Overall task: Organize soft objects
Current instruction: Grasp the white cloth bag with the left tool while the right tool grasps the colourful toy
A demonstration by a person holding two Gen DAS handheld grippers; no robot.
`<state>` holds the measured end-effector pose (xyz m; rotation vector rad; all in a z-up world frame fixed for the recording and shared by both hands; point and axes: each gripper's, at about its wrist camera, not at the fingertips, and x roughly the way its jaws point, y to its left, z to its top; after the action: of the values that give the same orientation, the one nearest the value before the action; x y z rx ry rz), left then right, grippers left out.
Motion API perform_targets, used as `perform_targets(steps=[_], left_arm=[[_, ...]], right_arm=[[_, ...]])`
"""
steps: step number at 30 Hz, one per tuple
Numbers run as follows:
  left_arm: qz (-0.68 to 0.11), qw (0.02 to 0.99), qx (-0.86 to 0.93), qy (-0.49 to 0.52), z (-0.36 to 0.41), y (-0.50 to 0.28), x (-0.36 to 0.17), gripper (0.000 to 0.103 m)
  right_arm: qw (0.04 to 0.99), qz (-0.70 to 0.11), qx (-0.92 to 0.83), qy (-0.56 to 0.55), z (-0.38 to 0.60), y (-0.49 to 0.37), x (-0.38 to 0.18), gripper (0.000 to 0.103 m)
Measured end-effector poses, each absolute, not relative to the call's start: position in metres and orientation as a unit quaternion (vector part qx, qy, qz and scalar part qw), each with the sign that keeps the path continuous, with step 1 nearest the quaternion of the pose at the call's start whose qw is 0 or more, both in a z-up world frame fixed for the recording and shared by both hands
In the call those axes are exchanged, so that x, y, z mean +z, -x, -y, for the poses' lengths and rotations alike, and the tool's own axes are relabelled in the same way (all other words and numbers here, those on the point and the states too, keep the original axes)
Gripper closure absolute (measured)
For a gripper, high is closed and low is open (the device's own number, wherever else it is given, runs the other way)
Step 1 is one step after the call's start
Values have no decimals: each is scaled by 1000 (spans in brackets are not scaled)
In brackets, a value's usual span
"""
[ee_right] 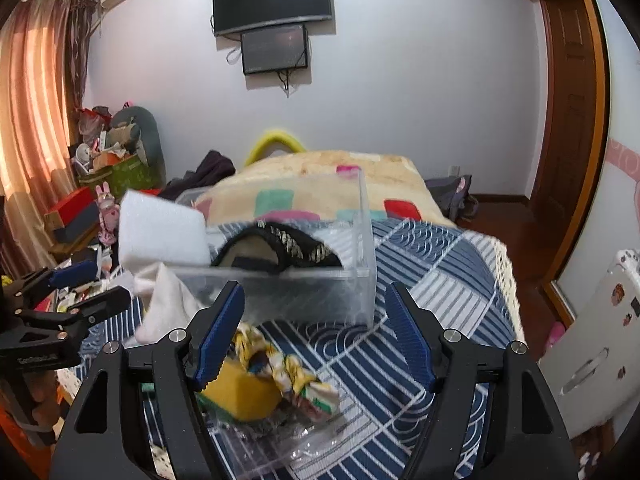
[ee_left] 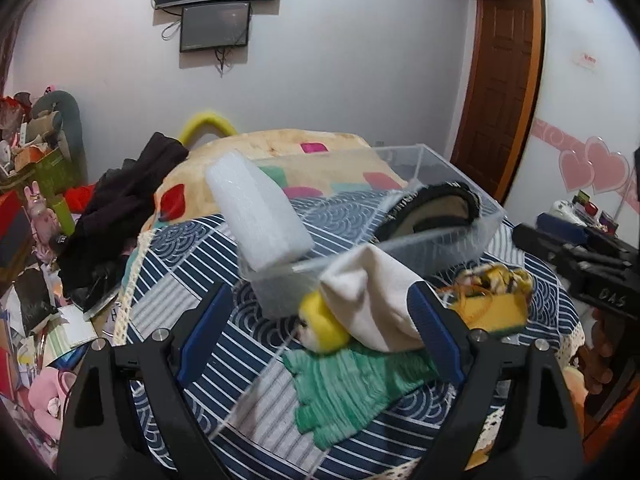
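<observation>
A clear plastic box [ee_left: 460, 236] [ee_right: 320, 292] stands on the blue patterned bedspread. A white foam block [ee_left: 258, 210] [ee_right: 160, 232] leans on its left rim, and a black-edged slipper [ee_left: 432, 208] [ee_right: 276, 248] lies inside. My left gripper [ee_left: 320, 320] is open above a white sock [ee_left: 372, 300], a yellow plush toy [ee_left: 322, 326] and a green knitted cloth [ee_left: 352, 384]. My right gripper [ee_right: 316, 340] is open above a yellow sponge [ee_right: 240, 392] and a floral scrunchie [ee_right: 288, 372]. The sponge [ee_left: 492, 308] also shows in the left view.
A beige blanket [ee_right: 320, 176] with coloured patches covers the far bed. Dark clothes [ee_left: 120, 216] lie at the left. Clutter and boxes [ee_right: 108, 168] crowd the floor at the left. A wooden door [ee_right: 568, 120] is at the right. A clear wrapper [ee_right: 276, 440] lies near me.
</observation>
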<state>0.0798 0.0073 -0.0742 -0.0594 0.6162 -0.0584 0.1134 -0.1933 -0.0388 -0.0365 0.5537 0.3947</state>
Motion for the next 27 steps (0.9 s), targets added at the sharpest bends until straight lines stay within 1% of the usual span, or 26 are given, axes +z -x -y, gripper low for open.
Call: perform_targets(steps=[8, 13, 15, 17, 18, 19, 20, 21, 22, 23, 24, 25, 26, 27], left_arm=[[-318, 946, -56, 15, 18, -85, -84, 13], [-338, 939, -54, 23, 25, -97, -98, 14], [-343, 937, -56, 30, 23, -99, -100, 22], [-350, 934, -64, 33, 24, -100, -102, 38], [-352, 933, -69, 34, 25, -100, -102, 41], [-353, 932, -71, 35, 25, -100, -103, 46], [-350, 933, -70, 32, 26, -99, -103, 51], [-349, 934, -72, 31, 27, -99, -103, 56], [-351, 933, -79, 30, 29, -98, -103, 66], [-352, 932, -82, 31, 29, -98, -103, 73], [-353, 932, -84, 30, 30, -97, -104, 75], [-351, 932, -83, 29, 30, -97, -104, 77], [-350, 933, -81, 27, 31, -96, -104, 81], [-349, 933, -81, 28, 30, -95, -104, 84]], right_arm=[[927, -316, 199, 14, 197, -114, -67, 33], [921, -329, 209, 8, 197, -110, -72, 33], [919, -331, 215, 5, 198, -109, -72, 33], [917, -335, 219, 1, 199, -110, -75, 33], [915, -337, 221, -3, 199, -110, -76, 33], [912, -341, 226, -11, 200, -111, -78, 37], [910, -345, 231, -16, 201, -112, -80, 46], [908, -347, 234, -20, 201, -112, -80, 52], [907, -347, 237, -21, 201, -111, -80, 63], [906, -348, 241, -21, 201, -111, -80, 72], [905, -348, 246, -20, 200, -110, -79, 77], [904, -347, 251, -18, 200, -109, -79, 84], [904, -346, 252, -17, 199, -108, -78, 89], [904, -345, 252, -14, 198, -107, -78, 90]])
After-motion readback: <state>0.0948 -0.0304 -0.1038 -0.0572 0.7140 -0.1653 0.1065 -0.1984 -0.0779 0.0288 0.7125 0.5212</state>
